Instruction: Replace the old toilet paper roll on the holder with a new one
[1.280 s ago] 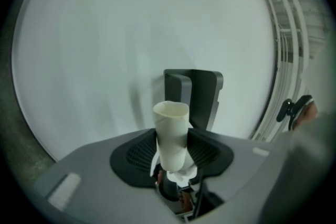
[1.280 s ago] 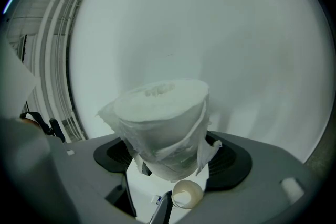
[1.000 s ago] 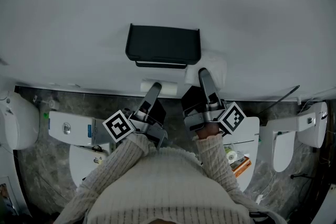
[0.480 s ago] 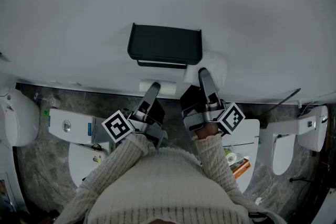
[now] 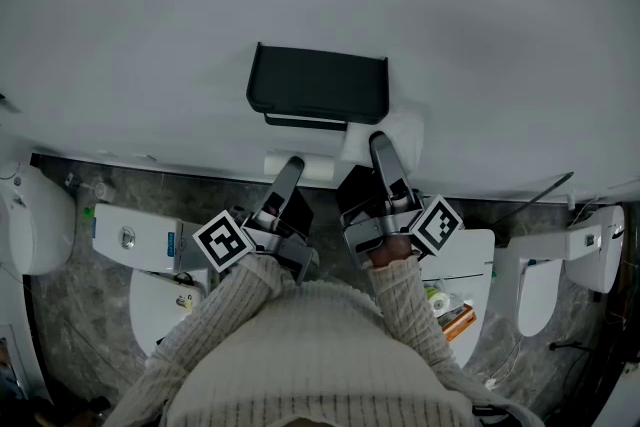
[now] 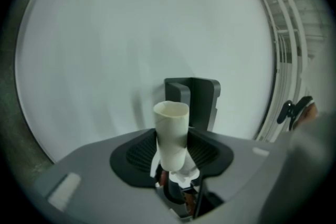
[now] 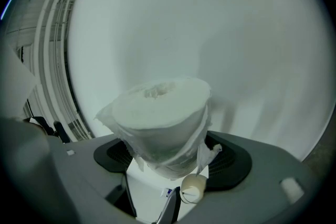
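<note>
- The left gripper is clamped on the empty tube; its jaws stand wide around it; the tube is just below the black holder on the wall.
- The right gripper is clamped on the new roll; the roll is up by the holder's right end.

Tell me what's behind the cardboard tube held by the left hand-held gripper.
Behind the cardboard tube stands the black holder, mounted on the white wall. The tube covers the holder's lower left part, so whatever is there cannot be seen in the left gripper view.
</note>
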Tool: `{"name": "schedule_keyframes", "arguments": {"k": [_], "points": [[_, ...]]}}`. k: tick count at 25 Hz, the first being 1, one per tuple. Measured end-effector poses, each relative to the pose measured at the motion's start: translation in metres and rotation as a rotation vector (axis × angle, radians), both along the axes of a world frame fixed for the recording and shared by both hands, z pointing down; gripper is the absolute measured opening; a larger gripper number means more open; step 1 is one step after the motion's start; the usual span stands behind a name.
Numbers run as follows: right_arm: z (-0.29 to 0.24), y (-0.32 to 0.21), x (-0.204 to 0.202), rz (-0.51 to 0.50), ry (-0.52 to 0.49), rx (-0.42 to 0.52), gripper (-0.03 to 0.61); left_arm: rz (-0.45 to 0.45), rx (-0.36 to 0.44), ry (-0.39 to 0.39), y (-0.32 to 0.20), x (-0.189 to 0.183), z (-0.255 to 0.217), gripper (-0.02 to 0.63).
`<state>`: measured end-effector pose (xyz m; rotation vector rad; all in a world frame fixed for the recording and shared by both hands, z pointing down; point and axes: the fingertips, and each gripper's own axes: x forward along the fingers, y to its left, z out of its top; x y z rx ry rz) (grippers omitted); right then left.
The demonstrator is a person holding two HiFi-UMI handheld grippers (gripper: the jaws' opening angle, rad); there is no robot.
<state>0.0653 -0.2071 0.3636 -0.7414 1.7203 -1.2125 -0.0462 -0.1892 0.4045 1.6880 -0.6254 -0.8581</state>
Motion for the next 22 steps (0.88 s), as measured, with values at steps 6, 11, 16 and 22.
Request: {"name": "schedule_keyframes", "arguments": {"k": [6,11,16,22], "points": [[0.006,-0.004,-0.014,-0.047,0.005,-0.015,0.393,-0.031,-0.006,-0.001,-0.003,-0.008,0.003,0.178],[0.003,-0.005,-0.023,-0.076,0.003,-0.015,0.393,-0.060,-0.010,-0.008,0.000,-0.016,0.001,0.176],[0.002,-0.005,-0.026,-0.099,-0.004,-0.019,0.393,-0.093,-0.016,-0.014,0.004,-0.019,0.000,0.178],[0.000,-0.006,-0.029,-0.114,0.002,-0.023,0.393,-0.106,-0.027,-0.017,0.008,-0.022,0.002,0.177]]}}
